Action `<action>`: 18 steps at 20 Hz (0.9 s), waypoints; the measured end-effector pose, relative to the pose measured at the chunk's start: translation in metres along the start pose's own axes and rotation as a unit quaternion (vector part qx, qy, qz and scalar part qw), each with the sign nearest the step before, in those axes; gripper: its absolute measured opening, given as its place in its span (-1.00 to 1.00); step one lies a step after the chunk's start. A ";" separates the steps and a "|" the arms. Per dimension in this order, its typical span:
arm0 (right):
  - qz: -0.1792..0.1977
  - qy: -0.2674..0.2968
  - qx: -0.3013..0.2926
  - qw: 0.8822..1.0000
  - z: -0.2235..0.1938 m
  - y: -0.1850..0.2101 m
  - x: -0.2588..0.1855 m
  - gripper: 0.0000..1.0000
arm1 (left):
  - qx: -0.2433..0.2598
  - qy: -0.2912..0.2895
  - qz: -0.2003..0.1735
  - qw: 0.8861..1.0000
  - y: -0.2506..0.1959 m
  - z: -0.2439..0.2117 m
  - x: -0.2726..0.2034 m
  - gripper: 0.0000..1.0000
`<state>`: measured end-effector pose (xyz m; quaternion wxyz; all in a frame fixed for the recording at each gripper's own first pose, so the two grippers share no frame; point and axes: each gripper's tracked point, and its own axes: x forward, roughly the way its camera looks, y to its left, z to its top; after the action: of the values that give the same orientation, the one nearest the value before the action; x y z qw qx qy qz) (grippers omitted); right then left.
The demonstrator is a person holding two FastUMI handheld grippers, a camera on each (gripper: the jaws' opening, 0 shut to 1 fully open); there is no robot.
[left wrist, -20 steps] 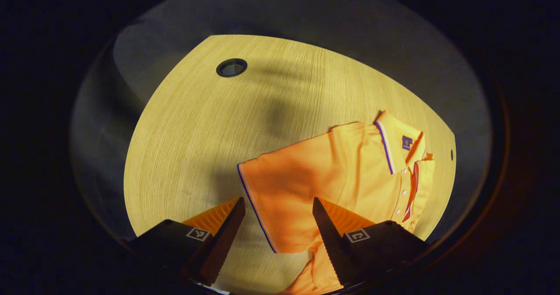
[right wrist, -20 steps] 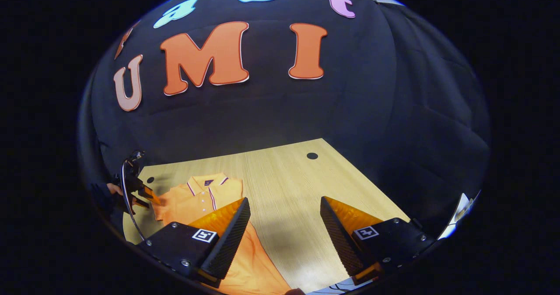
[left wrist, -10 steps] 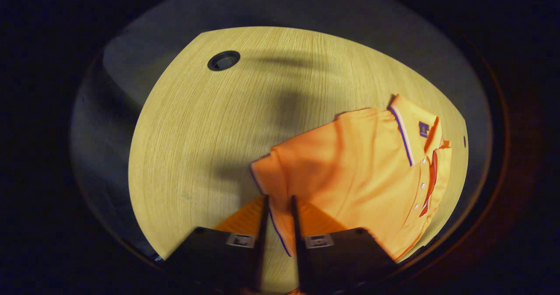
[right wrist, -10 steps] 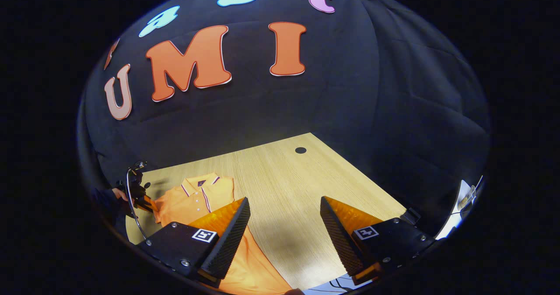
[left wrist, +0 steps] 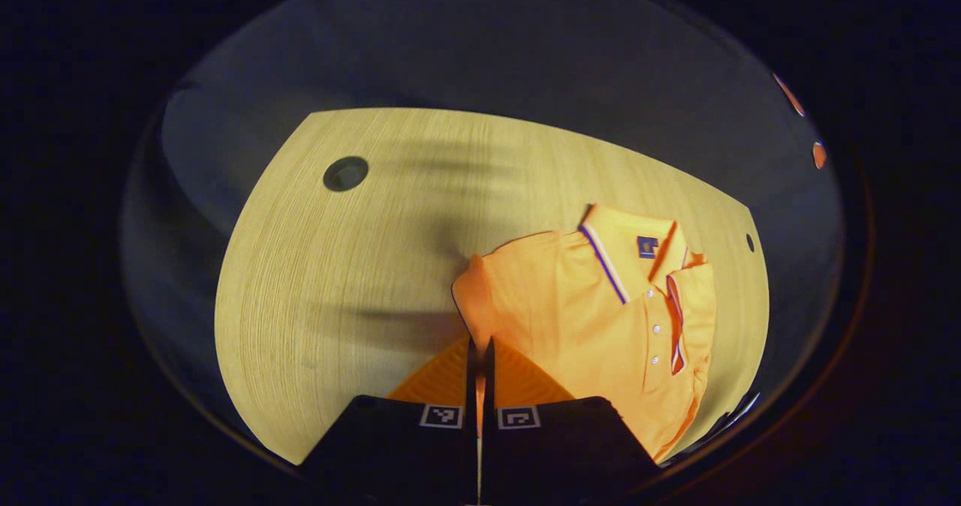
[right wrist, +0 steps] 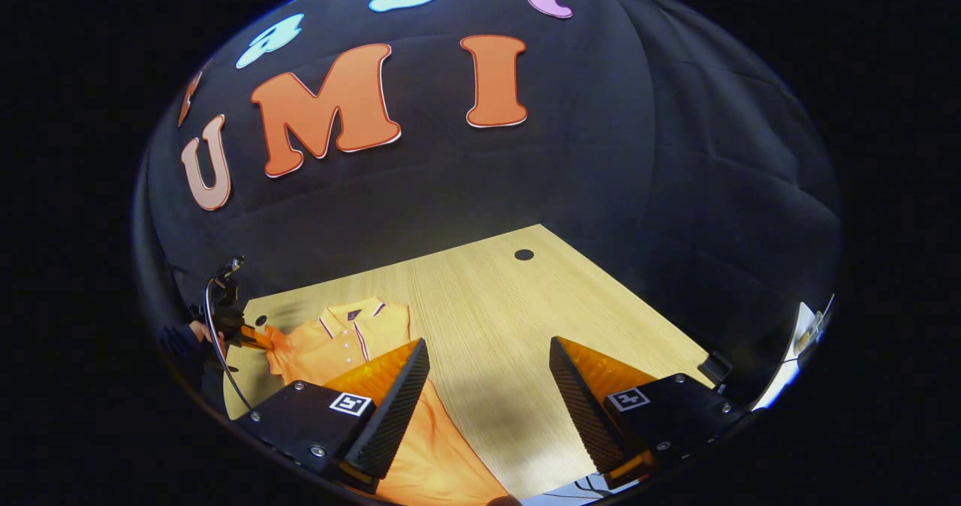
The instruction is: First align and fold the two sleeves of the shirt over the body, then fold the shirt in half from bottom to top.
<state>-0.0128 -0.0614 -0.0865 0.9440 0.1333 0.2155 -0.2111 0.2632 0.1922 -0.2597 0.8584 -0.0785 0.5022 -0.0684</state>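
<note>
The orange shirt [left wrist: 601, 318] lies face up on the desk [left wrist: 338, 281], right of centre in the left gripper view, its collar [left wrist: 631, 243] toward the upper right of the frame and its buttoned front running down toward the lower right. Its near sleeve [left wrist: 473, 303] is drawn up into a narrow peak that ends between the fingers of the left claw [left wrist: 479, 356] at the bottom centre; those fingers are pressed together on the sleeve's edge, with only a sliver of cloth between them. From this claw the body of the shirt lies up and to the right, so the sleeve would likely have to be carried that way, across the shirt's long axis, to land on the chest.

In the right gripper view the shirt [right wrist: 338, 341] sits at the lower left, its hem running down beside the right claw [right wrist: 488, 371]. That claw is spread wide over bare desk [right wrist: 488, 303] and holds nothing. The left claw [right wrist: 251, 335], held by a hand [right wrist: 199, 331], is at the far left against the sleeve.
</note>
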 end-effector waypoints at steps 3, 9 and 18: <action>0.001 0.004 -0.001 1.000 -0.005 0.002 -0.002 0.97 | 0.047 -0.011 -0.024 0.999 -0.030 0.009 -0.007 -0.95; -0.007 0.024 0.014 1.000 -0.032 0.002 -0.018 0.96 | 0.094 -0.036 -0.114 0.988 -0.104 0.021 -0.014 -0.80; -0.005 0.007 -0.007 1.000 -0.040 0.009 -0.021 0.97 | 0.135 -0.136 -0.138 0.972 -0.137 0.019 -0.070 0.93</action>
<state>-0.0394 -0.0324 -0.1103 0.9422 0.1270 0.2246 -0.2137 0.2404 0.0731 -0.1634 0.9036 -0.0396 0.3510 -0.2422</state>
